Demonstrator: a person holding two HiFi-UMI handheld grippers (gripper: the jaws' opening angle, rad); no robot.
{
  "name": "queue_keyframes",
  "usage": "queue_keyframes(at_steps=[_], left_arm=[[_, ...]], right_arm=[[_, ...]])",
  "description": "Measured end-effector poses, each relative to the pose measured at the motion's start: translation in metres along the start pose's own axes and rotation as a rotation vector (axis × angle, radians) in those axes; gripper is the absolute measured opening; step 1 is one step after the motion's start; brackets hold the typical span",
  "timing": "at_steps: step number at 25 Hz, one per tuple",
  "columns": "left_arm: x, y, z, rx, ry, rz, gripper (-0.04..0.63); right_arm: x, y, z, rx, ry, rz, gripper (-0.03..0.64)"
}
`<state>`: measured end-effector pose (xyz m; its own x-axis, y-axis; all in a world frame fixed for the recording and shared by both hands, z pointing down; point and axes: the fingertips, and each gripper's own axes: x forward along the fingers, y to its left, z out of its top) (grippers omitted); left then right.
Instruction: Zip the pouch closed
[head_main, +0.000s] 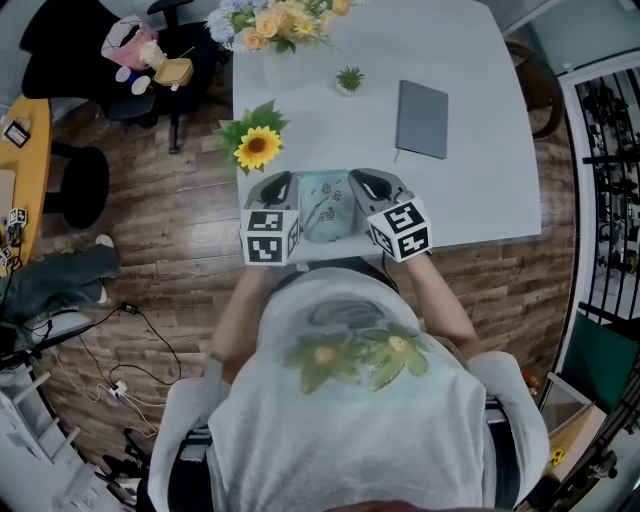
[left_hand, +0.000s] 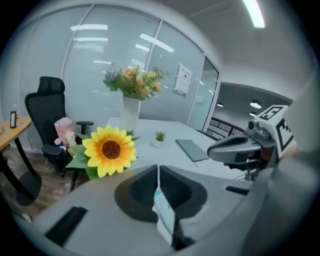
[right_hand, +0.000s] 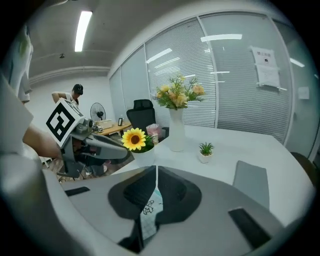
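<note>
While the left gripper (head_main: 277, 188) pinches one edge of the pouch (head_main: 327, 207), held over the table's (head_main: 480, 225) near edge, the right gripper (head_main: 372, 186) pinches the opposite edge. Thin fabric in both clamps may slip free under a tug, dropping it.

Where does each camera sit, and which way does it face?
Head view: on the head, steeply down at pouch by table edge; shirt, forearms show.
Left gripper view: along left gripper, shut on the pouch, toward sunflower.
Right gripper view: along right gripper, shut on pouch, toward vase.
Shared: each gripper view shows the other gripper.
</note>
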<state>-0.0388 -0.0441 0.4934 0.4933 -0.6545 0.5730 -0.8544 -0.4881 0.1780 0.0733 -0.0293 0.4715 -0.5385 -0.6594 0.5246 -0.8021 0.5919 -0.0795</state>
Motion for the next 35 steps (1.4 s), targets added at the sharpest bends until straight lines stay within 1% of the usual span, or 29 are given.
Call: queue_keyframes(at_steps=[1, 4, 6, 10, 14, 23, 35], left_arm=[[-0.004, -0.002, 0.006, 0.012, -0.024, 0.009, 0.007], [-0.015, -0.014, 0.019, 0.037, -0.076, 0.000, 0.005], [-0.021, -0.023, 0.024, 0.042, -0.093, -0.016, 0.005], [-0.029, -0.040, 0.026, 0.050, -0.100, -0.038, 0.005], [-0.033, -0.051, 0.026, 0.047, -0.089, -0.058, 0.003], [-0.047, -0.067, 0.025, 0.033, -0.098, -0.073, 0.004], [-0.069, -0.085, 0.026, 0.051, -0.134, -0.083, 0.003]], right_arm=[[-0.003, 0.004, 0.003, 0.009, -0.011, -0.004, 0.024], [-0.011, 0.012, 0.010, 0.038, -0.034, -0.037, 0.017], [-0.016, 0.016, 0.012, 0.059, -0.042, -0.062, 0.017], [-0.026, 0.022, 0.016, 0.087, -0.062, -0.097, 0.017], [-0.033, 0.029, 0.023, 0.112, -0.080, -0.102, 0.017], [-0.047, 0.043, 0.030, 0.081, -0.097, -0.112, 0.017], [-0.066, 0.060, 0.030, 0.068, -0.122, -0.121, 0.017]])
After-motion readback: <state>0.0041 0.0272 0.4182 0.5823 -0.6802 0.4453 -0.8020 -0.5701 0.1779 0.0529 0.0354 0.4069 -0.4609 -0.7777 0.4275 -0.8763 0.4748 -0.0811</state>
